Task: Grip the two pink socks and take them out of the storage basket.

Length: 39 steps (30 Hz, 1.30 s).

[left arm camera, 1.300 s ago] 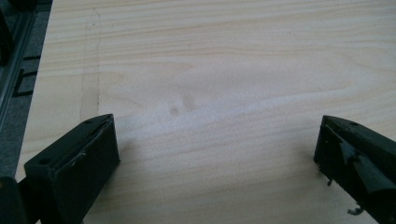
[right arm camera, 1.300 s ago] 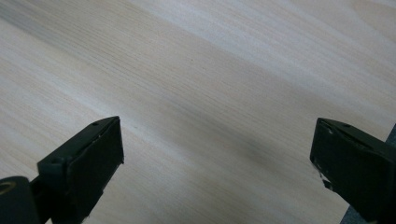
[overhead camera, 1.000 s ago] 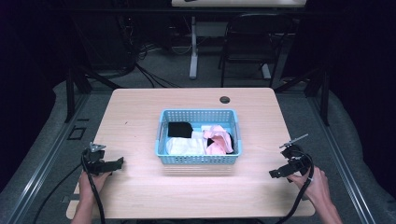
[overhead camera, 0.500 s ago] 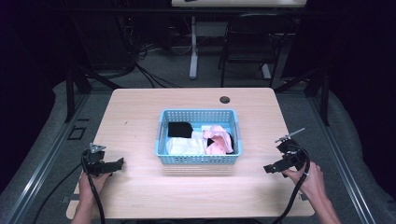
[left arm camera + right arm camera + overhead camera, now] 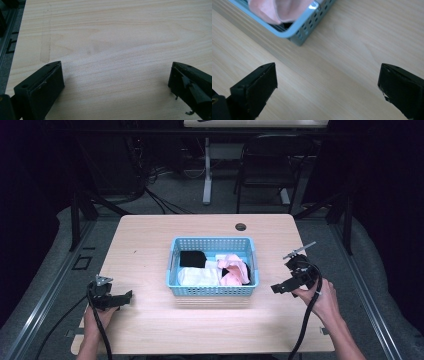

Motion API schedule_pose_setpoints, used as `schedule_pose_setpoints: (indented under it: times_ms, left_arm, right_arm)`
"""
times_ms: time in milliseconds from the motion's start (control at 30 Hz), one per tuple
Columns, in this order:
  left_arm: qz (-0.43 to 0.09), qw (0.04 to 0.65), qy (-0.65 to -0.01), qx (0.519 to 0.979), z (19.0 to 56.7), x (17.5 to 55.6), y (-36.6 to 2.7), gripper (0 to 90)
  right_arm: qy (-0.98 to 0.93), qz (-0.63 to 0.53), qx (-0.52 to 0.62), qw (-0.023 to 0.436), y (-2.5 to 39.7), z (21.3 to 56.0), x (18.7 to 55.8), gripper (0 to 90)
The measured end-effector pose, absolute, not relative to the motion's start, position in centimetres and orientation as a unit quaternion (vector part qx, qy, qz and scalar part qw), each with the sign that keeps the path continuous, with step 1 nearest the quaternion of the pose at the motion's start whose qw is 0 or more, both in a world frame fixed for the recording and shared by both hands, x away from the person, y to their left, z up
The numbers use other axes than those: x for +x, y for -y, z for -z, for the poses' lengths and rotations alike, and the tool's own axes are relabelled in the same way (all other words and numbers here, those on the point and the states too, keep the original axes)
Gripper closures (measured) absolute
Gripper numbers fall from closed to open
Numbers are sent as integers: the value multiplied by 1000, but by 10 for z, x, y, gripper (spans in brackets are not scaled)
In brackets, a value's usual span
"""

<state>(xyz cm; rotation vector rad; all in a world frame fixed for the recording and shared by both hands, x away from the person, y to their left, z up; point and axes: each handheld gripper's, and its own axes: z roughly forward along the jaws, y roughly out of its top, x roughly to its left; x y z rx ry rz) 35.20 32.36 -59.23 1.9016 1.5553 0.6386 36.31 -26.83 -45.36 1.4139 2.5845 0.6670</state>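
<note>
Pink cloth (image 5: 231, 268) lies bunched in the right half of a blue plastic basket (image 5: 212, 290) at the middle of the table (image 5: 150, 240), beside a white piece (image 5: 199, 276) and a black one (image 5: 192, 258). In the right gripper view the pink fabric (image 5: 279, 10) rises above the basket's near corner (image 5: 297, 35). It looks soft, light and limp, so it would likely sag and drape when lifted, and could drag a neighbouring piece along. A raised fold near the top seems the best place to pinch, clear of the perforated wall. The right tongs (image 5: 280, 288) are spread wide and empty, near that corner and pointing toward it. The left tongs (image 5: 125, 297) hold nothing either, jaws wide apart over bare wood, well apart from the basket.
</note>
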Motion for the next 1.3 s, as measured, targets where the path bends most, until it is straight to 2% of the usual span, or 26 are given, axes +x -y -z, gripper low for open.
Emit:
schedule_pose_setpoints:
  times_ms: [300, 667, 967, 1300]
  left_arm:
    - [-240, 297, -585, 716, 592, 352, -324, 3]
    - [-240, 298, -585, 715, 592, 352, -323, 3]
    - [-238, 299, -581, 719, 592, 354, -323, 2]
    - [-239, 299, -581, 718, 592, 354, -323, 3]
  right_arm:
    - [-870, -232, 430, 64, 225, 432, 388, 0]
    - [-886, -224, 403, 47, 173, 437, 418, 10]
    - [-888, -217, 403, 42, 149, 453, 437, 175]
    - [-882, -181, 432, 55, 141, 469, 449, 486]
